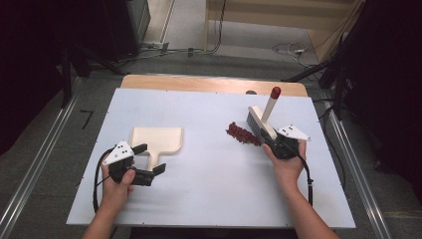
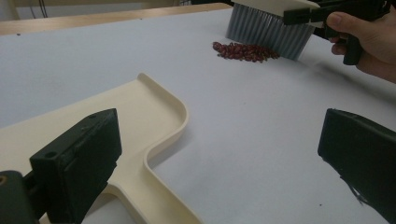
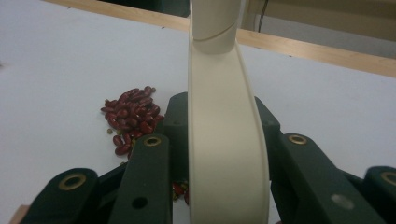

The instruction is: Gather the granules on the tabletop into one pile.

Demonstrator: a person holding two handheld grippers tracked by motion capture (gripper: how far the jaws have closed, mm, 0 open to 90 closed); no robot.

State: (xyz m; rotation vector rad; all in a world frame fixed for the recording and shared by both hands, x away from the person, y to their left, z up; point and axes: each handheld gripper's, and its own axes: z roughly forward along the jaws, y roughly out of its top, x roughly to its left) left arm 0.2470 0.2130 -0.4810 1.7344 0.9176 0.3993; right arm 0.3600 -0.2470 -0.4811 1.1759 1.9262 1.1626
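Observation:
A cream dustpan (image 1: 157, 139) lies flat at the left of the white table (image 1: 209, 189). My left gripper (image 1: 150, 159) is open, its jaws on either side of the pan's handle without clamping it. In the left gripper view the dustpan (image 2: 140, 116) runs close beside the left jaw of the left gripper (image 2: 215, 154). My right gripper (image 1: 276, 143) is shut on the cream handle of a brush (image 1: 262, 119) with a red tip. Its grey bristles stand just right of a pile of red beans (image 1: 242, 133). The right gripper view shows the brush handle (image 3: 226, 116) clamped and the beans (image 3: 133, 116) beyond it.
The table has a wooden strip (image 1: 214, 83) along its far edge. Bare white surface lies between the dustpan and the beans. In the left gripper view the brush bristles (image 2: 268, 32) touch the beans (image 2: 243, 50), with the person's right hand (image 2: 369, 42) behind them.

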